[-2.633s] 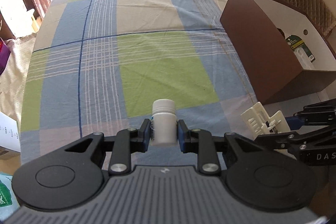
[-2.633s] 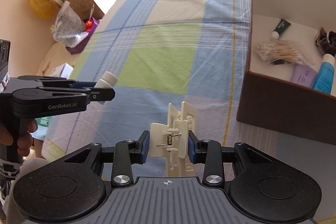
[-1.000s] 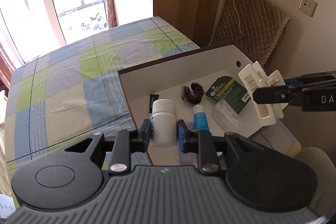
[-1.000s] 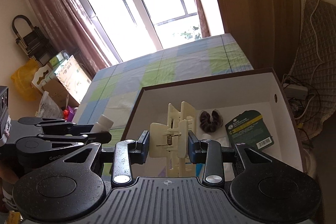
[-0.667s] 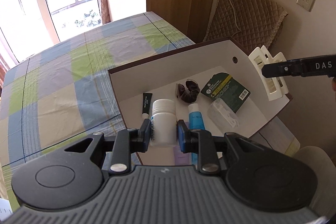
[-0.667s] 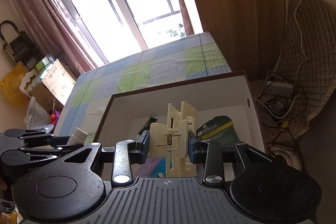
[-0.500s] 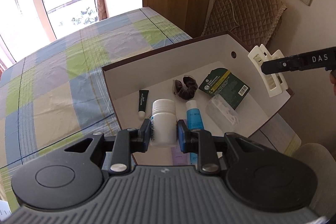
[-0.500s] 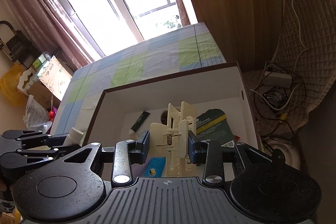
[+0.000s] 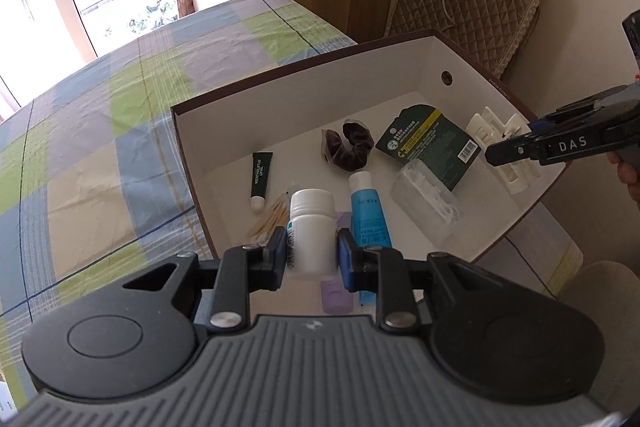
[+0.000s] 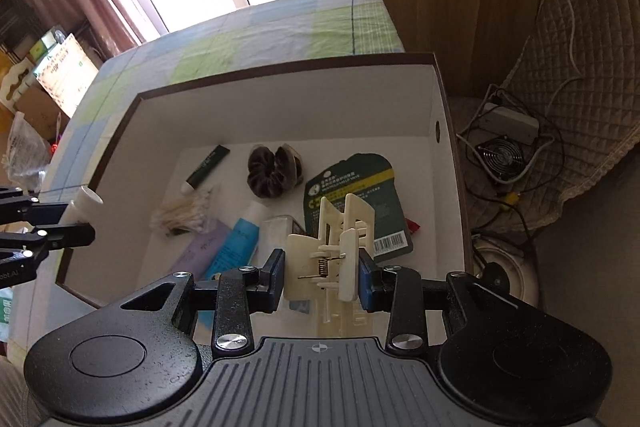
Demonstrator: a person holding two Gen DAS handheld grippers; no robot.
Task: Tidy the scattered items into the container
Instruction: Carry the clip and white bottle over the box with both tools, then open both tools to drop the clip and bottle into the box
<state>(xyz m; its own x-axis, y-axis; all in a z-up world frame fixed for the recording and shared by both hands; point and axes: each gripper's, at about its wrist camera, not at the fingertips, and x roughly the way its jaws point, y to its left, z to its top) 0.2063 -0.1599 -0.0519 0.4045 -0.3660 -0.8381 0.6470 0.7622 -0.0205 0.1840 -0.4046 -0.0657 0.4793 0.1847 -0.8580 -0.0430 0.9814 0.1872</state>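
My left gripper (image 9: 312,251) is shut on a white pill bottle (image 9: 312,227), held upright over the near-left part of the open brown box with white inside (image 9: 304,99). In the right wrist view that bottle (image 10: 86,201) hovers at the box's left wall (image 10: 120,131). My right gripper (image 10: 322,277) is shut on a cream hair claw clip (image 10: 334,247) above the box's right side. From the left wrist camera the clip (image 9: 498,143) hangs just inside the right wall, with the right gripper (image 9: 516,145) holding it.
Inside the box lie a dark green tube (image 9: 261,174), a brown scrunchie (image 9: 348,149), a dark green card pack (image 9: 428,143), a blue tube (image 9: 368,211), cotton swabs (image 10: 184,215), a lilac packet (image 10: 206,251). The checked cloth (image 9: 100,131) spreads left. A quilted pad and cables (image 10: 560,107) lie to the right.
Both grippers have come from low over the checked cloth to above the box. Over the last second they drew closer and lower over its inside, still holding the bottle and the clip.
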